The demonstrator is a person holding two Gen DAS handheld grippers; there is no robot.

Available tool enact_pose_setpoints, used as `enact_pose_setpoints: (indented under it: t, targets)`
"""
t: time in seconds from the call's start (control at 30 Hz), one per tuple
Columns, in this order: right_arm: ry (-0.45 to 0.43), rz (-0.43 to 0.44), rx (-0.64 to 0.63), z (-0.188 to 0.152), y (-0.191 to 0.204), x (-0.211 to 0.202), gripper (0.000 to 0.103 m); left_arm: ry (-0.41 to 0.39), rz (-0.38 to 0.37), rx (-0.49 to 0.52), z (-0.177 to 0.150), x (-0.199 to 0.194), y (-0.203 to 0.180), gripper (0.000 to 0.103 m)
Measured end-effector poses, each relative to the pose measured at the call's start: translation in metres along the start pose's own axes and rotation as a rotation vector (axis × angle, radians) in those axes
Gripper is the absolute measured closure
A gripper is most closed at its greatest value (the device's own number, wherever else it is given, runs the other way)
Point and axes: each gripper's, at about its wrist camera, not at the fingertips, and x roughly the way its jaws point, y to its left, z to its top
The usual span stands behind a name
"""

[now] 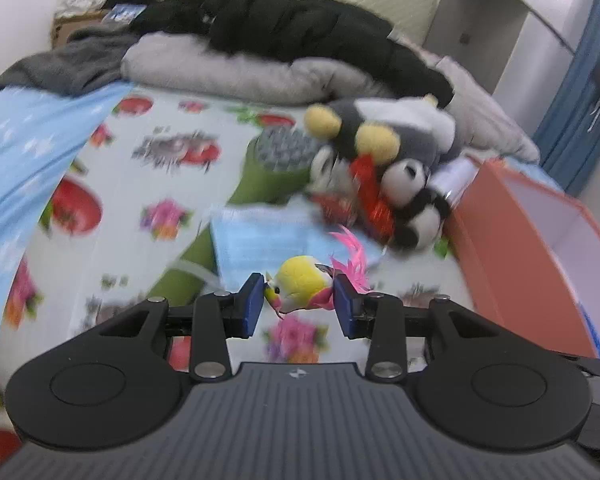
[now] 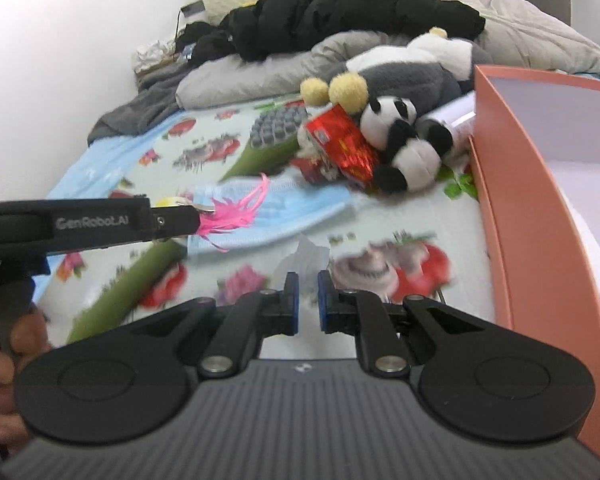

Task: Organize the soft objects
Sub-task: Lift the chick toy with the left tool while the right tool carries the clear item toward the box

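My left gripper (image 1: 299, 295) is shut on a small yellow and pink toy bird (image 1: 300, 284) with pink feathers, held above the bed. The right wrist view shows the bird's pink feathers (image 2: 236, 212) at the tip of the left gripper (image 2: 196, 218). My right gripper (image 2: 307, 298) is nearly shut and empty, low over the sheet. A panda plush (image 2: 404, 140) and a grey penguin plush (image 2: 404, 76) lie by the orange box (image 2: 512, 184). The panda (image 1: 412, 196) and the penguin (image 1: 388, 128) also show in the left wrist view.
A red snack packet (image 2: 344, 144), a blue face mask (image 2: 296, 208) and a white bottle (image 2: 456, 118) lie on the patterned sheet. A black jacket (image 2: 340, 8) and grey bedding (image 2: 260, 72) are piled at the bed's head. The orange box (image 1: 512, 240) stands at right.
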Motion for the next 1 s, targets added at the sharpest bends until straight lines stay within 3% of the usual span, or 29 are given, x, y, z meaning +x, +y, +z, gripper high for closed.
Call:
enact_pose_setpoints:
  t: [0.17, 0.37, 0.47, 0.53, 0.63, 0.8, 1.0]
  targets:
    - [0.062, -0.009, -0.002, -0.028, -0.004, -0.011, 0.09, 0.053, 0.025, -0.048, -0.029, -0.007, 0.005, 0.06]
    - [0.105, 0.0, 0.01, -0.054, -0.006, -0.028, 0.087, 0.115, 0.069, 0.013, -0.059, -0.016, -0.002, 0.059]
    - [0.125, -0.009, -0.005, -0.061, -0.008, -0.031, 0.084, 0.142, 0.055, -0.004, -0.067, -0.017, 0.001, 0.059]
    - [0.144, -0.004, -0.015, -0.062, -0.011, -0.033, 0.073, 0.152, 0.036, -0.012, -0.072, -0.018, 0.004, 0.059]
    - [0.159, -0.002, -0.046, -0.06, -0.015, -0.036, 0.073, 0.175, 0.022, 0.003, -0.076, -0.018, 0.005, 0.058]
    - [0.147, -0.011, -0.125, -0.054, -0.012, -0.046, 0.074, 0.175, -0.036, 0.077, -0.081, -0.021, 0.002, 0.045]
    - [0.143, -0.01, -0.28, -0.045, 0.005, -0.034, 0.062, 0.167, -0.075, 0.114, -0.081, -0.022, 0.002, 0.042]
